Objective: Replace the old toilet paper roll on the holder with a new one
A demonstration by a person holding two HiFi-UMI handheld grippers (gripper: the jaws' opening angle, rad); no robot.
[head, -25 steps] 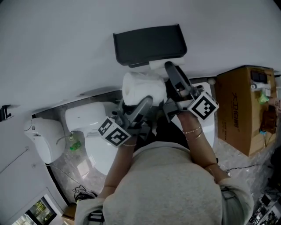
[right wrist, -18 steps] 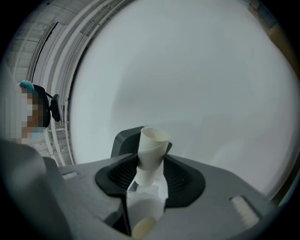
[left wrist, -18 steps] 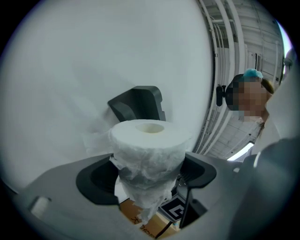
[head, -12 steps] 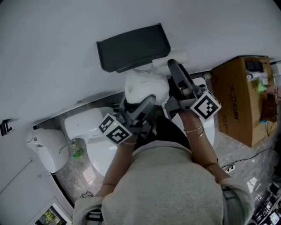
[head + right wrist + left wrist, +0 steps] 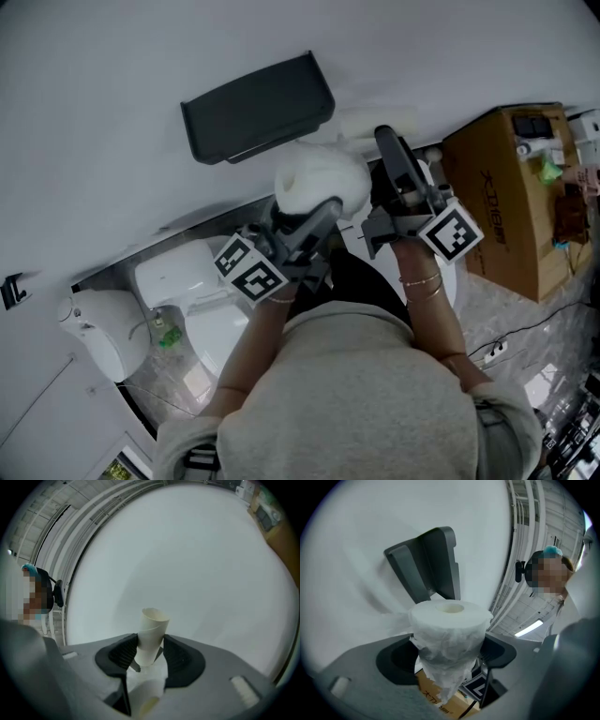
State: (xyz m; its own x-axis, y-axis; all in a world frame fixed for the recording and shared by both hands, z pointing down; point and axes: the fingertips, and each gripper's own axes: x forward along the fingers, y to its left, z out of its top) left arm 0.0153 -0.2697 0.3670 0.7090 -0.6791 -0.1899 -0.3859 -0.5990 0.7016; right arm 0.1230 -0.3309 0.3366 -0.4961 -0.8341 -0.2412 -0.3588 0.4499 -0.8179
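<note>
New white toilet paper roll (image 5: 449,620), soft, light and squishy so we'd pinch its round sides gently, sits clamped between our left gripper's (image 5: 449,657) jaws with the dark grey wall holder (image 5: 426,564) just ahead, while our right gripper (image 5: 150,656) is clamped on the bare cardboard tube (image 5: 152,627).

Two grippers here, my left gripper (image 5: 447,651) and right gripper (image 5: 150,651); one full paper roll (image 5: 450,620), one bare cardboard tube (image 5: 153,623), one wall holder (image 5: 258,108), one cardboard box (image 5: 506,197).
</note>
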